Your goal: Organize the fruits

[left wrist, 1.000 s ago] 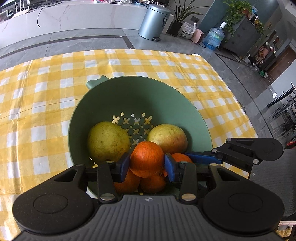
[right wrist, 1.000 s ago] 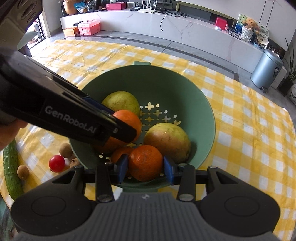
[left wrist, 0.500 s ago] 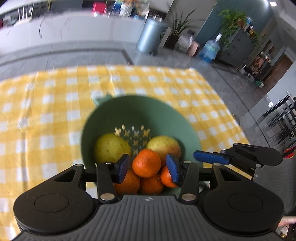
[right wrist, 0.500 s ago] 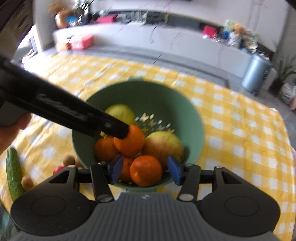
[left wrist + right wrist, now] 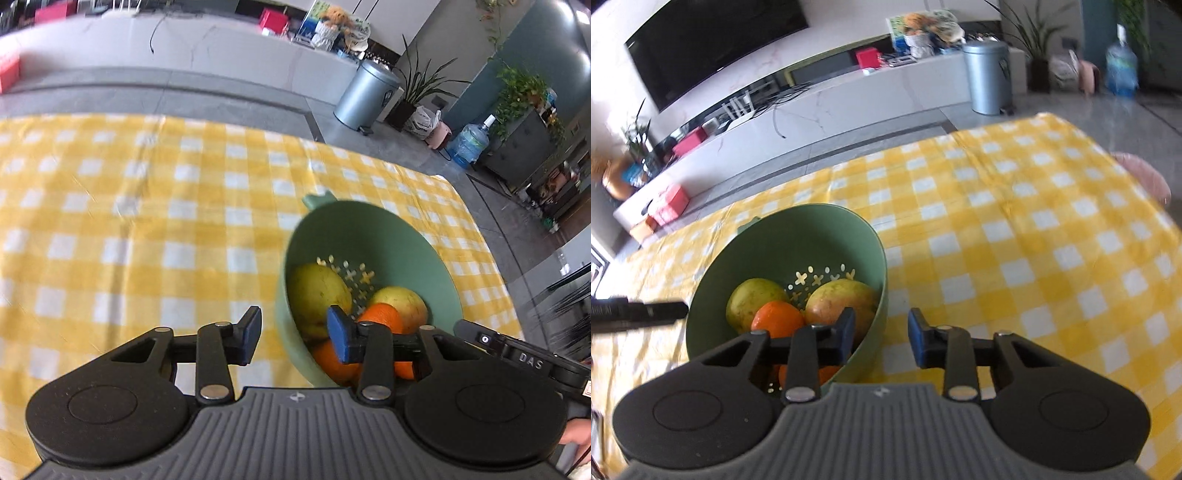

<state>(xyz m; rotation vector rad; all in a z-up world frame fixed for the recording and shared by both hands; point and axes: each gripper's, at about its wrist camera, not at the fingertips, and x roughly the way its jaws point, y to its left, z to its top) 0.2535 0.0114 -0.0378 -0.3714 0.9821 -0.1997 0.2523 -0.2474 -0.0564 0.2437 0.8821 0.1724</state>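
Presently, both claws are seen spread wide and holding nothing. The left claw [image 5: 293, 339] straddles the near rim of the green colander [image 5: 391, 236], its blue right-hand pad hanging inside above the fruit. The right claw [image 5: 881, 339] straddles the opposite side of the rim, as seen in its own view.

The fruits are gathered in the colander on the yellow checked tablecloth [image 5: 1015, 229] covering the table: two yellow-green pears [image 5: 753, 299], plus several oranges [image 5: 777, 319] piled at the near side, one perched on top of the others.

Risks noted:
- The rim could be clipped by either claw's inner finger if swung sideways; the colander looks light and would likely be skidded or tipped.
- The top orange is judged loosely seated; a knock could send it rolling out.
- Both views are motion-blurred, so clearances cannot be read closely.
- The two claws sit near each other; a collision is conceivable.
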